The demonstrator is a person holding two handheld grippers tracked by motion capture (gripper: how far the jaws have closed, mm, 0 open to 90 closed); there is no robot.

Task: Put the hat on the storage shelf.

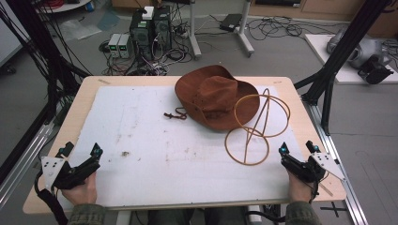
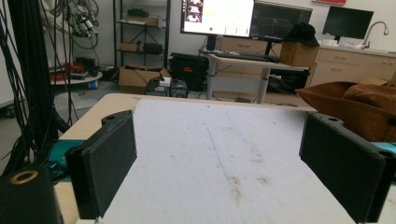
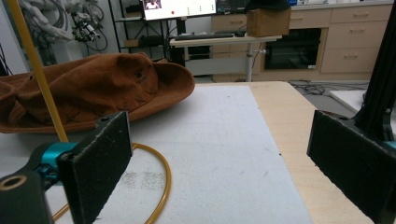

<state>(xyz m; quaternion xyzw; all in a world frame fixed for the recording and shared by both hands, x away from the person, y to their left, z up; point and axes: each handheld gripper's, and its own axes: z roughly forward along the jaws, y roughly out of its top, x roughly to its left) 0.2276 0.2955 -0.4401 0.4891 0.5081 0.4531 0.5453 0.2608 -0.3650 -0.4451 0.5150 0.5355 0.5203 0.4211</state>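
Observation:
A brown wide-brimmed hat (image 1: 216, 100) lies at the back middle of the white mat (image 1: 155, 140), its cord (image 1: 176, 114) trailing to its left. A yellow wire stand (image 1: 253, 126) of rings rests partly on the hat's right brim. My left gripper (image 1: 80, 152) is open at the front left corner, with nothing between its jaws; the hat (image 2: 359, 105) appears far right in its view. My right gripper (image 1: 296, 149) is open at the front right, just right of the stand's bottom ring (image 3: 156, 184), with the hat (image 3: 93, 88) beyond.
The mat covers most of a wooden table (image 1: 300, 122). Black frame posts (image 1: 338, 56) stand at the right, and cables and computer boxes (image 1: 150, 33) sit on the floor behind. Desks and monitors (image 2: 219, 18) are farther off.

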